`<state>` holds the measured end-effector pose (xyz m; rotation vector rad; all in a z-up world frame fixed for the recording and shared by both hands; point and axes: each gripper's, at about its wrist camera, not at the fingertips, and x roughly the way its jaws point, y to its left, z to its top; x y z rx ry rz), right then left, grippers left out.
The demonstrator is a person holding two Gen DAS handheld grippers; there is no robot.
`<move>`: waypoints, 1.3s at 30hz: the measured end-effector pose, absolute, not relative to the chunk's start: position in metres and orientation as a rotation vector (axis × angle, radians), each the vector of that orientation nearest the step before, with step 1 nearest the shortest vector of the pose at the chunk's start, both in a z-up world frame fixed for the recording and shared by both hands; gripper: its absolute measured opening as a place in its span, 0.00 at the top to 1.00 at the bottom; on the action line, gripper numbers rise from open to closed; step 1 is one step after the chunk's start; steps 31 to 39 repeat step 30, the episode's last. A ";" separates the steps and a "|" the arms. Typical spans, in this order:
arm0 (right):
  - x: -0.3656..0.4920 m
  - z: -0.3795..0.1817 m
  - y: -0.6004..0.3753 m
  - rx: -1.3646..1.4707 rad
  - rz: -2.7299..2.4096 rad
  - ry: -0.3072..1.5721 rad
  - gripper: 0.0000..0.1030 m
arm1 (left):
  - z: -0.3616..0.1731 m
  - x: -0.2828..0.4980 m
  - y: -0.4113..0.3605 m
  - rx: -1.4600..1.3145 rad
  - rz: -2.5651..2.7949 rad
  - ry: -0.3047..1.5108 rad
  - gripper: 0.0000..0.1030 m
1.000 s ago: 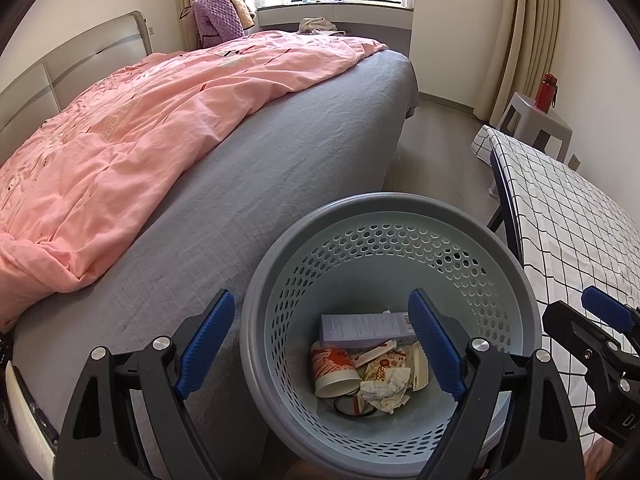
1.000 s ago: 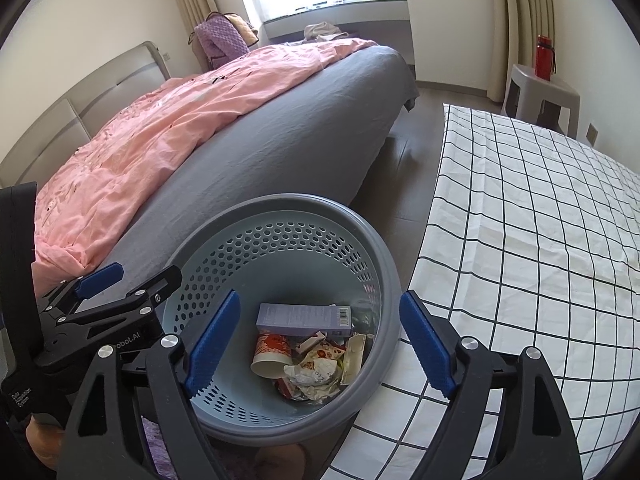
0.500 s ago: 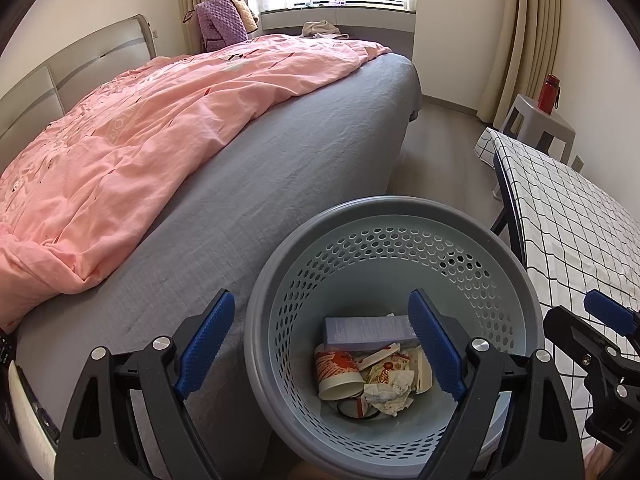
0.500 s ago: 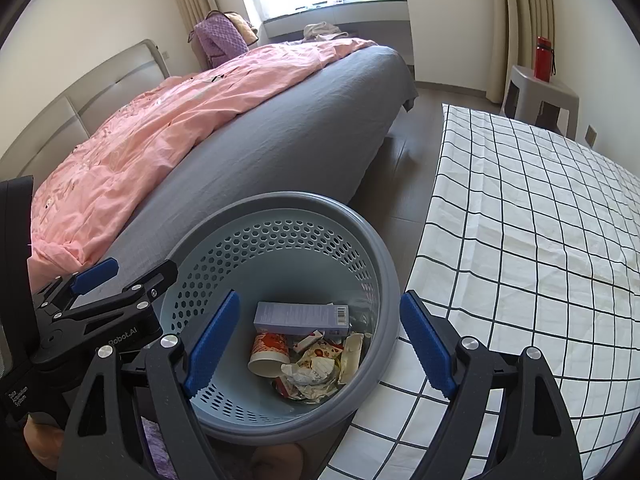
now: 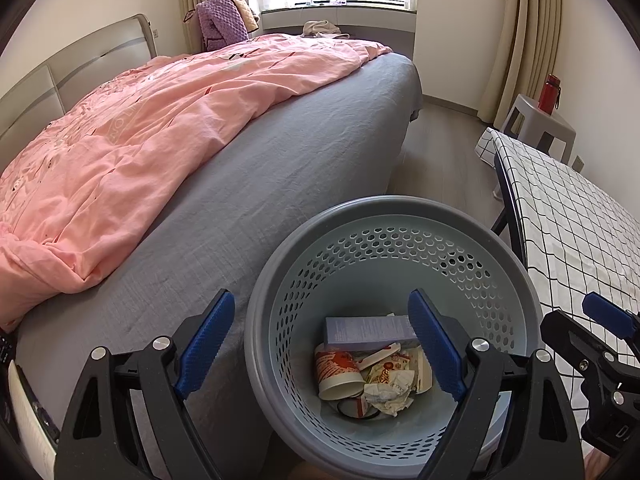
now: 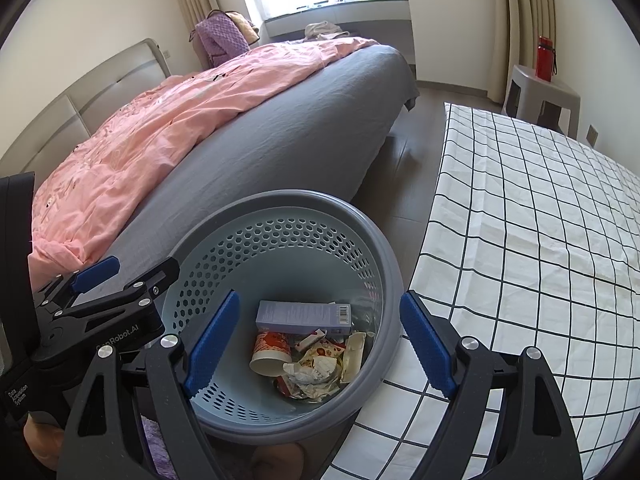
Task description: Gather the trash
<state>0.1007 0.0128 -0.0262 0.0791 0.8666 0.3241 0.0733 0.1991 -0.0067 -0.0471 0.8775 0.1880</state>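
A grey perforated bin (image 5: 384, 248) stands on the floor between the bed (image 5: 280, 168) and a table under a black-and-white checked cloth (image 6: 540, 240). Its rim sits just beside the bed's grey side on one hand and the table's near edge on the other.

The trash lies at the bottom of the bin: a lilac box (image 6: 304, 314) with a barcode across the far side, a red-and-white paper cup (image 5: 338, 372) tipped on its side in front of it, and crumpled wrappers (image 6: 316, 372) heaped beside the cup.

Both grippers hang over the bin, angled down into it. The left gripper (image 5: 324, 344) has its jaws spread wide, nothing between the blue pads; one pad shows over the bed's edge, the other over the bin's inside. The right gripper (image 6: 320, 344) is likewise spread and empty, one pad over the bin's interior, the other above the cloth at the table's near edge.

A pink quilt (image 5: 140, 140) covers the far half of the bed. By the far wall a red bottle (image 6: 545, 58) stands on a grey stool (image 6: 536, 92).
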 end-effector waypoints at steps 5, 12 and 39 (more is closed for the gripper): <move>0.099 -0.027 0.016 0.077 0.327 0.867 0.22 | -0.007 0.073 0.200 -0.051 0.189 0.878 0.18; 0.099 -0.027 0.016 0.078 0.327 0.867 0.22 | -0.008 0.073 0.200 -0.055 0.186 0.883 0.18; 0.099 -0.027 0.015 0.079 0.327 0.866 0.21 | -0.009 0.073 0.201 -0.058 0.188 0.886 0.18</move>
